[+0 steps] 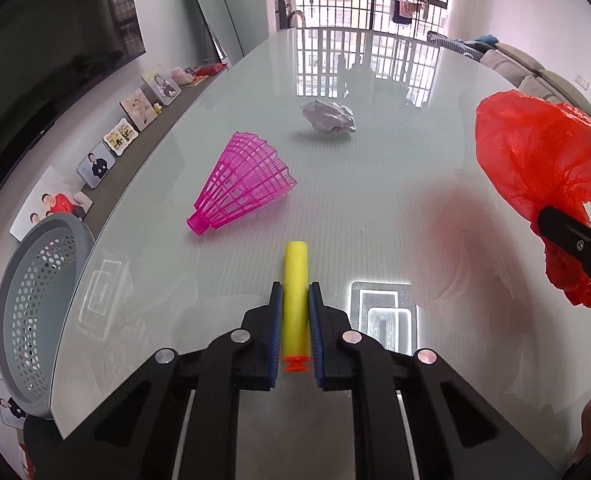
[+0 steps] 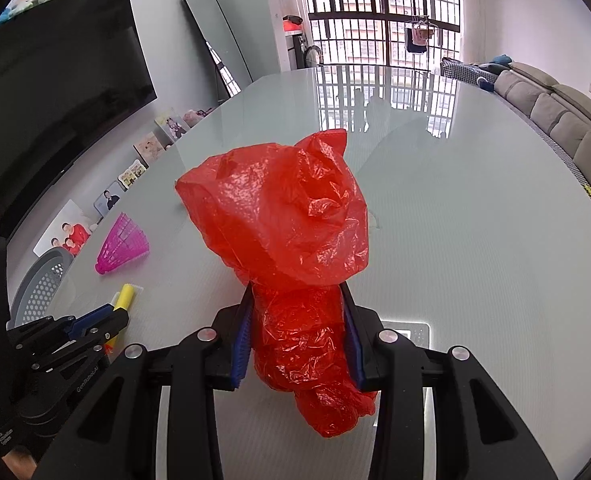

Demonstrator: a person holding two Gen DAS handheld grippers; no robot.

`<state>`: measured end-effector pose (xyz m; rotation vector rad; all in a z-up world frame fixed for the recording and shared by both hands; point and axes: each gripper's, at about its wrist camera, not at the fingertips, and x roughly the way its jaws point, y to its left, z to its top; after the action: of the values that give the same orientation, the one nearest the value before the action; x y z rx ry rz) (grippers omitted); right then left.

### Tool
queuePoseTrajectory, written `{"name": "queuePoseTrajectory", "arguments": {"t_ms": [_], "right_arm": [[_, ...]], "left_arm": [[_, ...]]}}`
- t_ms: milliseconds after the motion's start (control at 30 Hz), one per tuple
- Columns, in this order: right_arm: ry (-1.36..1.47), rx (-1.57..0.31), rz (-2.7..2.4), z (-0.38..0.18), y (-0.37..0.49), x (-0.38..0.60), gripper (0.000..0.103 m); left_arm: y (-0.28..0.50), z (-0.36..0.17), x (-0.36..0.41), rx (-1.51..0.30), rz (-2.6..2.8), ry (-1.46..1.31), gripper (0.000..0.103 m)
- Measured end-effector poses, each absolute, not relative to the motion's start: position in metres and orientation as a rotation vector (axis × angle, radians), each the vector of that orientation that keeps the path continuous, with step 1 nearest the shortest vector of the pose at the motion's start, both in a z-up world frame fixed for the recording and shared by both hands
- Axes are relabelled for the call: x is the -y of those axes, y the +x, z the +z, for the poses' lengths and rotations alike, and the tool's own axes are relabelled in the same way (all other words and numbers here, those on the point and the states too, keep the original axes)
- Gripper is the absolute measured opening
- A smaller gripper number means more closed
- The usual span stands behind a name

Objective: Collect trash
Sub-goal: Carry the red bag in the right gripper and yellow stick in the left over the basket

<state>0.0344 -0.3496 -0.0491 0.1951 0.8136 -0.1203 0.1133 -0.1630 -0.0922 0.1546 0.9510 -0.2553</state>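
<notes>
1. Left wrist view showed the left gripper closed on a yellow foam dart, whose long axis ran straight along the fingers, orange tip toward the camera.
2. Right wrist view showed the right gripper clamped on a red plastic bag, which bulged up beyond the fingertips.
3. Beyond the dart, on the glass table, lay a pink shuttlecock ahead and left, and farther off a crumpled paper.
4. A grey perforated basket stood below the table edge, left of the dart; the left gripper was judged much the nearer to it.
</notes>
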Motion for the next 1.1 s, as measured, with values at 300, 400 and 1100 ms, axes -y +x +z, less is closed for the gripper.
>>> {"name": "queuePoseTrajectory", "arguments": {"t_ms": [300, 400, 1100], "right_arm": [[0.181, -0.801, -0.107, -0.047, 0.033, 0.344, 0.037], [0.172, -0.801, -0.082, -0.044, 0.032, 0.335, 0.037], [0.098, -0.828, 0.216, -0.025, 0.05, 0.177, 0.037]], "left_arm": [[0.095, -0.07, 0.137, -0.914, -0.24, 0.139, 0.013], [0.087, -0.059, 0.123, -0.887, -0.22, 0.14, 0.013], [0.079, -0.041, -0.033, -0.824, -0.02, 0.033, 0.013]]}}
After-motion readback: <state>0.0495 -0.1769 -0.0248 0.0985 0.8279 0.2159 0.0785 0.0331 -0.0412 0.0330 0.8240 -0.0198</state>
